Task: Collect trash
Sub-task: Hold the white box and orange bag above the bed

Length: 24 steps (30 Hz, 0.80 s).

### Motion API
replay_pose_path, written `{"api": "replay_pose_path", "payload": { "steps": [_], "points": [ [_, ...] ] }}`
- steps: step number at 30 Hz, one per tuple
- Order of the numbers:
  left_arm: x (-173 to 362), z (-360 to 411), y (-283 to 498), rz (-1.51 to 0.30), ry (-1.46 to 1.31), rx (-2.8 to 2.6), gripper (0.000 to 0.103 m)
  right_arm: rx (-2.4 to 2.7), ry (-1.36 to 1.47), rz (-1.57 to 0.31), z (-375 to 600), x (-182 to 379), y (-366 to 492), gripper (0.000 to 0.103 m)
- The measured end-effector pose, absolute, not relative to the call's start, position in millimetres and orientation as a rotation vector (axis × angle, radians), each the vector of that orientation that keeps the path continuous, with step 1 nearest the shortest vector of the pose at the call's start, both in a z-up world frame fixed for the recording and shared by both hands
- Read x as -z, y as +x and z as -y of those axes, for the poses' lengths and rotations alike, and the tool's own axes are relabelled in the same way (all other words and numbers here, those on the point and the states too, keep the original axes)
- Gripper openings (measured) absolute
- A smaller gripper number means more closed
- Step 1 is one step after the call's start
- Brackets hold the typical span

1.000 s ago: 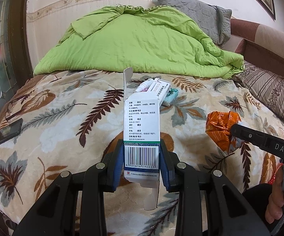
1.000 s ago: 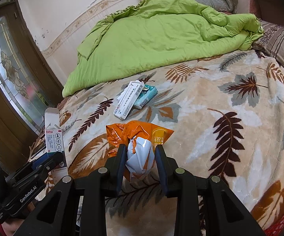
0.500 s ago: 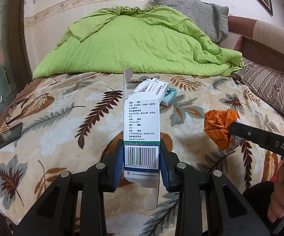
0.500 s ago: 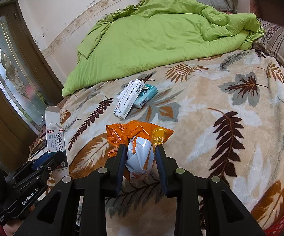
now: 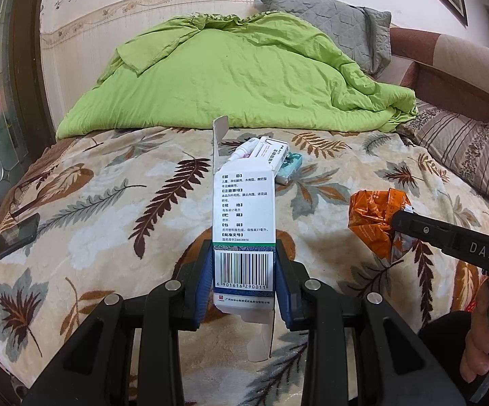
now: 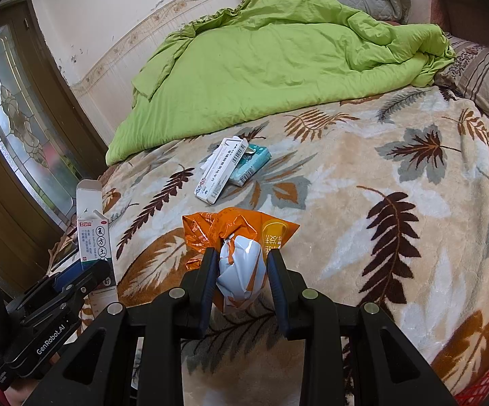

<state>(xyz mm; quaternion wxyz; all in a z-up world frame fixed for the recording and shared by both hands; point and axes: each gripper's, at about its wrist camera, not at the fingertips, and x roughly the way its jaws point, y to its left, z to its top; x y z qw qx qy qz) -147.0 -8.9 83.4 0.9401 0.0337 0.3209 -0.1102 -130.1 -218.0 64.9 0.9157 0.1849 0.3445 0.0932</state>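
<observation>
Left gripper [image 5: 243,280] clamped on white medicine box [image 5: 243,209], right gripper [image 6: 241,270] pinching crumpled orange wrapper [image 6: 241,237] above leaf-print blanket [image 6: 362,209]

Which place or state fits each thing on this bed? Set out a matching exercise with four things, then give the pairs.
Things:
1. medicine box
2. orange wrapper
3. teal packet
4. green quilt

Places:
A. heaped at the far end of the bed
B. held in the right gripper
C. lying beside a long white box
D. held in the left gripper

Pairs: 1-D, 2-B, 3-C, 4-A

Upright white medicine box [image 5: 243,223], top flap open; crumpled orange wrapper [image 6: 241,253]; two flat boxes [image 6: 232,169] on blanket.
</observation>
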Motion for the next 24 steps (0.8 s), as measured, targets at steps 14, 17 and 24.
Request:
{"api": "replay_pose_path", "payload": {
  "steps": [14, 17, 24],
  "points": [
    [-84.9, 10.3, -146.9, -0.65, 0.069, 0.224, 0.032, -0.189, 0.377, -0.709, 218.4, -64.5, -131.2, 0.033],
    [-85.2, 9.7, -146.2, -0.65, 0.07, 0.224, 0.032, -0.189, 0.376, -0.709, 218.1, -64.5, -131.0, 0.033],
    [-84.6, 10.7, -147.5, -0.648, 0.07, 0.223, 0.032, -0.189, 0.377, -0.709, 217.6, -64.6, -130.7, 0.033]
  ]
}}
